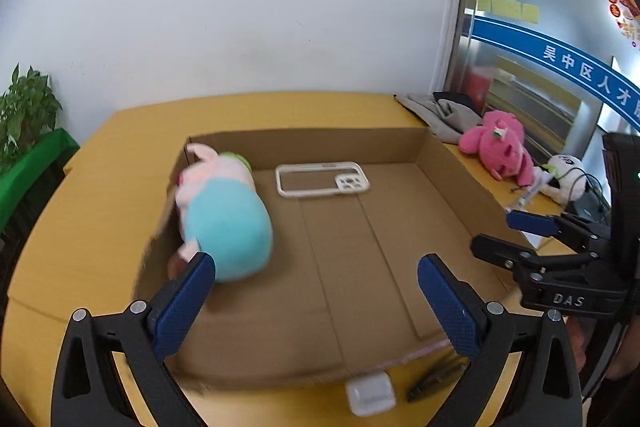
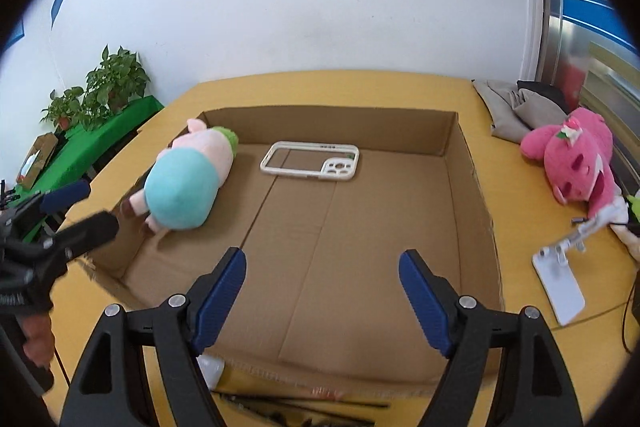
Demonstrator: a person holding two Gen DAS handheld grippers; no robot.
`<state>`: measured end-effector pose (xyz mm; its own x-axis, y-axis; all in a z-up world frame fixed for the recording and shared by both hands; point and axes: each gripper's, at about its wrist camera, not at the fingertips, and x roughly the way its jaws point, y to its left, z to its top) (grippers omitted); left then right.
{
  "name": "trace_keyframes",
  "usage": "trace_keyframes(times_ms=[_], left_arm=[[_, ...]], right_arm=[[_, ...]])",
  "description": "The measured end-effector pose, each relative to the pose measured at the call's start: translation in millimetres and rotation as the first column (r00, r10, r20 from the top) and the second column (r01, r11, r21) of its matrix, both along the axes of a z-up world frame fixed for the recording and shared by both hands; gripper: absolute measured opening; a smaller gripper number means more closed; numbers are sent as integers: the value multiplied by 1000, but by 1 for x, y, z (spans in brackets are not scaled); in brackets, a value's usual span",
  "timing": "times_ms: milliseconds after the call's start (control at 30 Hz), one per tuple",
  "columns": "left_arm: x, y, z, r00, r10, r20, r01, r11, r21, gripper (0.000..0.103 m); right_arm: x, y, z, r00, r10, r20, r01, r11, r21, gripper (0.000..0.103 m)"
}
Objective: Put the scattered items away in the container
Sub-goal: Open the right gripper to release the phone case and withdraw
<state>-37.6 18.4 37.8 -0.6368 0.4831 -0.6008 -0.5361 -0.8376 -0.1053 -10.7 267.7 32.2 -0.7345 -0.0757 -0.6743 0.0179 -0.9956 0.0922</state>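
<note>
An open cardboard box [image 1: 320, 147] [image 2: 332, 127] lies on the yellow table. Inside it, against the left wall, rests a pink plush pig in a turquoise outfit [image 1: 228, 223] [image 2: 180, 183]. A white phone case [image 1: 320, 179] [image 2: 310, 161] lies flat near the back wall. My left gripper [image 1: 316, 267] [image 2: 100, 206] hovers open over the box's near left part, just beside the pig, holding nothing. My right gripper [image 2: 322, 263] [image 1: 493, 230] hangs open above the box's near edge, also holding nothing. A pink plush toy [image 2: 576, 155] [image 1: 500, 147] lies on the table right of the box.
A white phone stand [image 2: 560, 279] and a grey cloth [image 2: 516, 107] lie to the right of the box. In front of the box lie a small white case [image 1: 370, 397] and a dark tool [image 1: 436, 379]. Potted plants [image 2: 112, 79] stand on a green-covered stand to the left.
</note>
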Motion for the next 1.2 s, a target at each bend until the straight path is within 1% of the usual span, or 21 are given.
trace_keyframes(times_ms=[33,100,200,333,433,500,633,767,900,967,1033,1200], left_arm=[[14,-2,0,1000,-9,7,9,1000,12,103],[22,5,-10,1000,-26,17,26,999,23,103],[37,12,-21,999,-31,17,31,1000,2,103],[50,7,-19,999,-37,19,36,998,43,103],[61,4,-15,1000,-22,-4,22,999,42,103],[67,-1,-15,1000,-23,-9,23,998,56,103],[79,-8,-23,1000,5,-21,-4,998,64,103],[93,-12,-41,1000,8,-3,-8,996,84,103],[106,-8,-65,1000,-23,20,22,998,53,103],[109,-4,-76,998,-38,45,36,999,38,103],[110,-2,-84,996,-50,75,47,998,48,103],[102,6,-94,990,-66,122,58,996,60,103]], right_arm=[[7,-1,-2,1000,3,3,-3,1000,5,79],[20,-6,-3,1000,3,4,-3,1000,20,79],[36,-9,-3,1000,11,9,-11,999,30,79],[56,-13,-3,1000,26,0,-26,999,41,79],[67,-15,-1,1000,24,-6,-24,999,36,79],[76,-18,0,1000,25,-15,-24,999,37,79],[91,-24,-5,999,34,-35,-33,999,41,79],[109,-29,-21,998,55,-35,-54,998,34,79],[124,-28,-49,998,57,6,-57,998,29,79],[128,-23,-63,998,44,45,-45,999,13,79],[132,-14,-75,997,30,76,-29,1000,-9,79],[131,10,-88,993,1,115,4,999,-46,79]])
